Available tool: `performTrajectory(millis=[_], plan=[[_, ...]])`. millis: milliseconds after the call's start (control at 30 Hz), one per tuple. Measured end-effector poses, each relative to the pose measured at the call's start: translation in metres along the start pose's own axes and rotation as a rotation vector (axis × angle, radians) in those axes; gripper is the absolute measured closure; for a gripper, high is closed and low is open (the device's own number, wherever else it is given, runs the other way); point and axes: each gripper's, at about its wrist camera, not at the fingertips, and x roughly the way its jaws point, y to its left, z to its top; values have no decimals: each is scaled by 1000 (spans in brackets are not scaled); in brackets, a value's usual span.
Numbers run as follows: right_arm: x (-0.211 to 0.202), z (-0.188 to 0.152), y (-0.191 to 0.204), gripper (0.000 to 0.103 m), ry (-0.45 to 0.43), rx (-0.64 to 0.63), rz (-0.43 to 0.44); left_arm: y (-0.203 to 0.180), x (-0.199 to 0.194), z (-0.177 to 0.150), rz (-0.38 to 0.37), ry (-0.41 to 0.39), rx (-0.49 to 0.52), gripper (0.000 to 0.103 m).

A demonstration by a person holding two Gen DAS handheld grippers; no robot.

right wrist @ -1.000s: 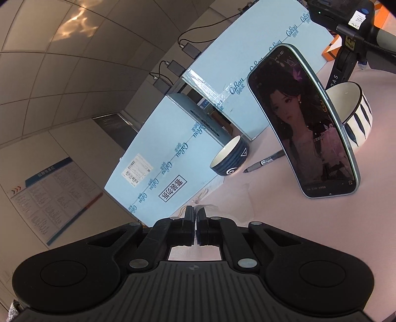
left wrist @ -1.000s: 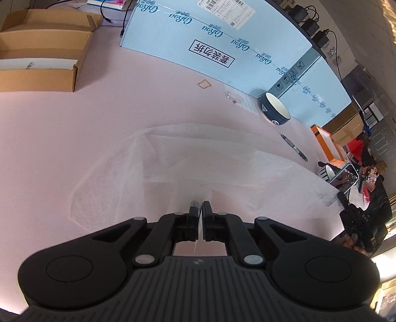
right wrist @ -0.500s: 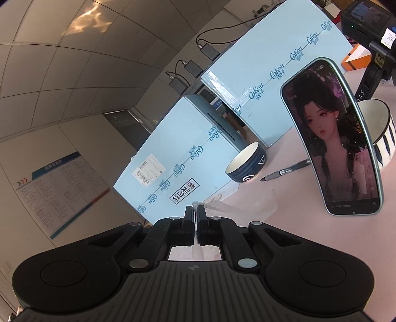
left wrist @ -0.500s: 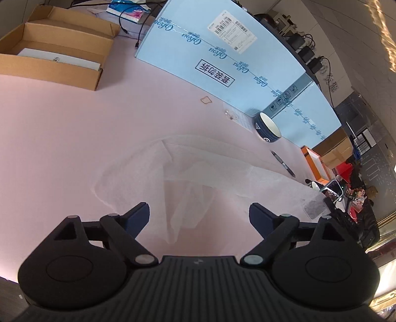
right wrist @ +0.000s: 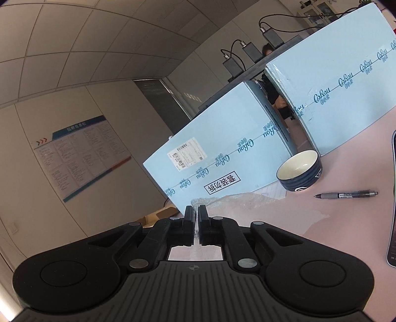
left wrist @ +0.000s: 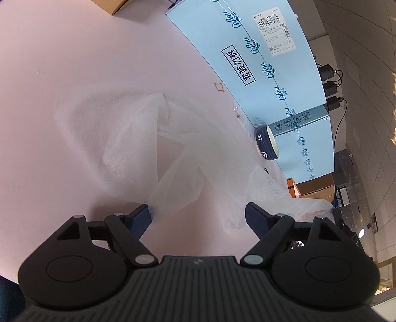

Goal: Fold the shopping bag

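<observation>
White thin non-woven shopping bag [left wrist: 118,138] lies loose, partly doubled, on pink table [left wrist: 61,62] | soft, light, probably slips | left gripper [left wrist: 198,213] spread wide, empty | right gripper [right wrist: 196,213] pinches bag edge | take hems.

A phone [right wrist: 392,198] is cut off at the right edge of the right wrist view. The poster's [right wrist: 79,158] text at mid-left is too small to read. A cardboard box [left wrist: 116,3] is cropped at the left wrist view's top edge.
</observation>
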Motion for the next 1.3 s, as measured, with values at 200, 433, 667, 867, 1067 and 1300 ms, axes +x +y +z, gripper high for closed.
performTrajectory(millis=[200, 433, 667, 867, 1067, 1300], plan=[[5, 0, 1, 98, 21, -3, 8, 5, 6, 37, 97, -91, 137, 103], [-19, -9, -32, 98, -72, 68, -104, -43, -1, 98, 206, -39, 441, 103], [-34, -15, -48, 98, -115, 44, -195, -56, -8, 169, 309, 51, 529, 101], [-38, -27, -37, 92, -7, 8, -128, -3, -39, 127, 348, 91, 470, 101], [-16, -39, -3, 59, 38, -62, -71, 30, -98, 79, 261, -27, 381, 100], [44, -99, 87, 53, 165, -589, -111, 20, -109, 57, 279, -190, 435, 25]])
